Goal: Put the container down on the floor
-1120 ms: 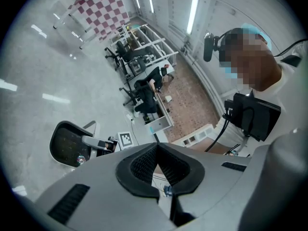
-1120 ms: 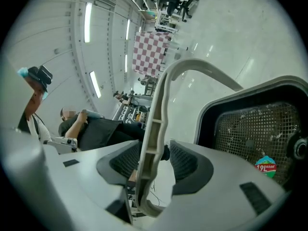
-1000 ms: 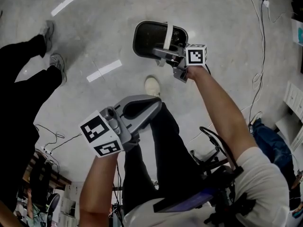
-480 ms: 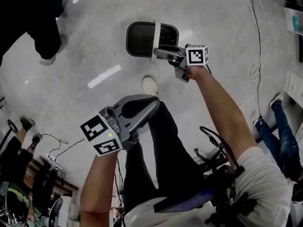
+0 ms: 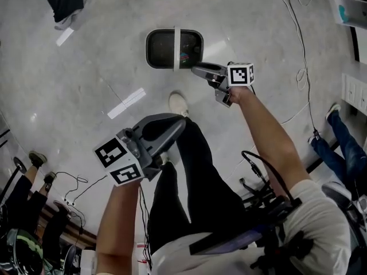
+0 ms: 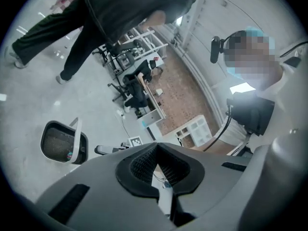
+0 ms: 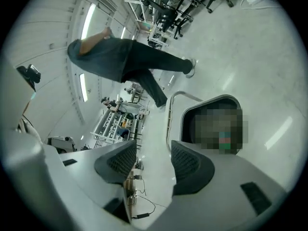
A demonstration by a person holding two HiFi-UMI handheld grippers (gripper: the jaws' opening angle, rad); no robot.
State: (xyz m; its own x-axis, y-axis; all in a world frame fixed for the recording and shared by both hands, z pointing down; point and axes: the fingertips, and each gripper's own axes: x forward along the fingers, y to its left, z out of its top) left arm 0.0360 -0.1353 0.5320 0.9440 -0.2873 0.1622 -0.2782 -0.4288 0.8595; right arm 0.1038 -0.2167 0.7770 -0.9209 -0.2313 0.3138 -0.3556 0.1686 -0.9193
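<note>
Right gripper [image 5: 198,69] spread, empty, let go of container [image 5: 160,48], now on floor [image 5: 258,16]

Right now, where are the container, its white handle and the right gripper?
container [image 5: 148,48], head view, its left rim.
white handle [image 5: 176,49], head view, middle of the strap.
right gripper [image 7: 151,157], right gripper view, gap between its open jaws.

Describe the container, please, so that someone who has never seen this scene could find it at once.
On the grey floor, look just beyond the person's white shoe, off the tips of the open right hand-held gripper. The container stands there: a dark tub with rounded corners, open at the top. The white handle arching across its middle sets it apart from everything around it.
</note>
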